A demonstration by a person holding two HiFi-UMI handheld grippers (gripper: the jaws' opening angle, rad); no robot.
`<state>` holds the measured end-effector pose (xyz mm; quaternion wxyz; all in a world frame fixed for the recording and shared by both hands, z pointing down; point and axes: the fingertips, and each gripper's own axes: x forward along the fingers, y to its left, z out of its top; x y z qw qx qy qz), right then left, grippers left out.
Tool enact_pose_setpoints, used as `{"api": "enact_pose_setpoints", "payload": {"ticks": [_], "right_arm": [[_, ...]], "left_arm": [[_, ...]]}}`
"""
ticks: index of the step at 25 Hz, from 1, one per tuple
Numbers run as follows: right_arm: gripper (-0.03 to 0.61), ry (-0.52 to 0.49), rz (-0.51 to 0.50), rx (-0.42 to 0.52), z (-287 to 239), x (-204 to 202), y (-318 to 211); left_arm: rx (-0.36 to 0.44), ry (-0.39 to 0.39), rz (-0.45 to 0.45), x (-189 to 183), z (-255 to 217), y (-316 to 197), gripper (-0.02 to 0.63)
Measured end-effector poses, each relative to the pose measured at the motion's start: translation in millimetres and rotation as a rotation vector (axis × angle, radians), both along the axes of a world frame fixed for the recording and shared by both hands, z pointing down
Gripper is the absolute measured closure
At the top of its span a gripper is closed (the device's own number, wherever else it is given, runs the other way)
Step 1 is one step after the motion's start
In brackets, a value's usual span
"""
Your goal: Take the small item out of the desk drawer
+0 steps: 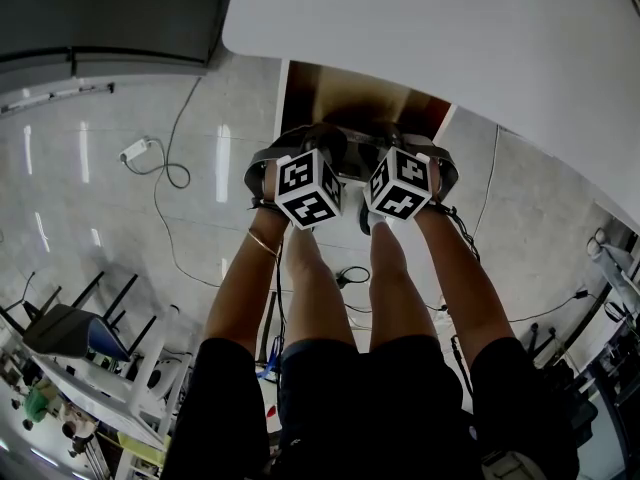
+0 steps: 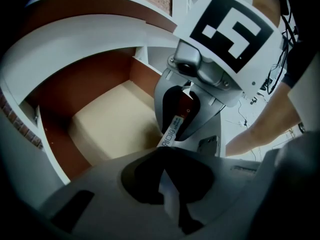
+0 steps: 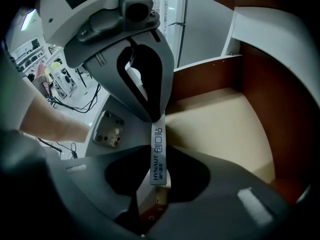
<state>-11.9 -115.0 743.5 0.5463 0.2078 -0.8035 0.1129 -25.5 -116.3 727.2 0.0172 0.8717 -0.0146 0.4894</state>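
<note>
The small item is a flat white strip packet with blue print. It hangs above the tan floor of the open drawer, spanning the two grippers. My left gripper is shut on one end of the strip; from the right gripper view its fingertips meet on the strip's upper end. My right gripper stands open, with the strip's other end lying between its jaws. In the head view both grippers, left and right, meet tip to tip over the drawer.
The white desk top overhangs the drawer, which has reddish-brown walls. Cables and a power strip lie on the tiled floor. Chairs stand at the lower left. The person's legs are below the grippers.
</note>
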Motion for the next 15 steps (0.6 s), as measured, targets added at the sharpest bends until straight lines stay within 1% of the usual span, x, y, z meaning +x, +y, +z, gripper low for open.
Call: {"api": "enact_pose_setpoints", "payload": {"ticks": [6,15], "right_arm": [[0.471,-0.003,0.016,0.011,-1.9,2.6,2.1],[0.471,-0.049,0.103,0.035,-22.7,10.8,-4.1]], "left_arm": [[0.008,0.048,-0.065,0.1,-11.9,-4.0,0.615],[0.009,0.121,-0.192,-7.4,-34.1,-12.5,0.615]]}}
